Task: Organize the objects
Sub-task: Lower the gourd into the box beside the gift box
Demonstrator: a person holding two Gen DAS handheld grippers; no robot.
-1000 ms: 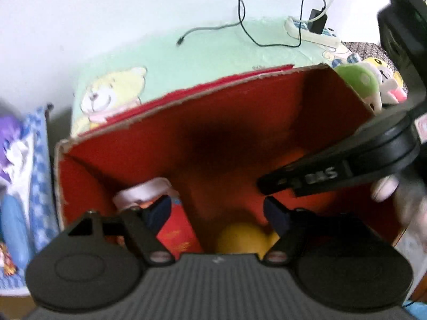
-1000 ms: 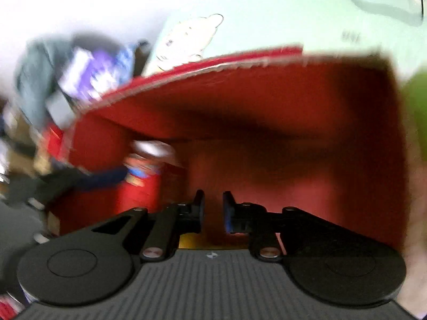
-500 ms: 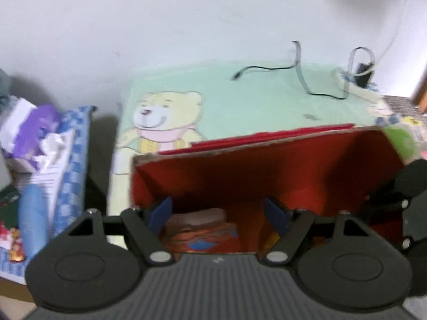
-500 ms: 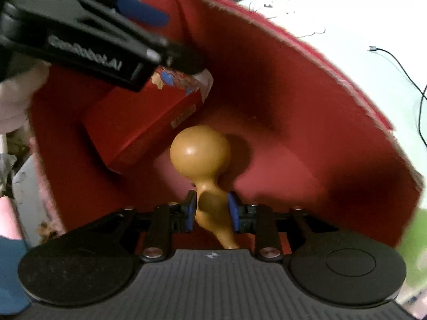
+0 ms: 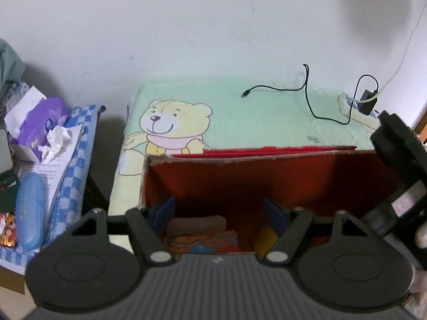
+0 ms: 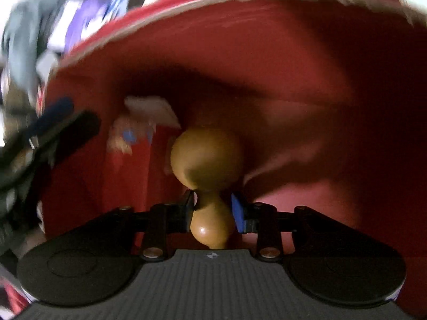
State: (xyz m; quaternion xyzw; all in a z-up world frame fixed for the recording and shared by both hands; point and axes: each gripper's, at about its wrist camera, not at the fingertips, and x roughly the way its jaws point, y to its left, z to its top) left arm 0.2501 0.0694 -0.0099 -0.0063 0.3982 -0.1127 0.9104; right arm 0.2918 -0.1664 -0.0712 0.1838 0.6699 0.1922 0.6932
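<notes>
Gourd between opening right gripper pads, seemingly clear of box walls

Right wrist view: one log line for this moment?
right gripper: opening | gourd: between pads, inside red box | left gripper: open, empty

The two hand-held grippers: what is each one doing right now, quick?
Left hand-held gripper: open, nothing between its fingers, above the red box.
Right hand-held gripper: jaws opening around the gourd-shaped wooden toy's narrow neck, letting go inside the box.
</notes>
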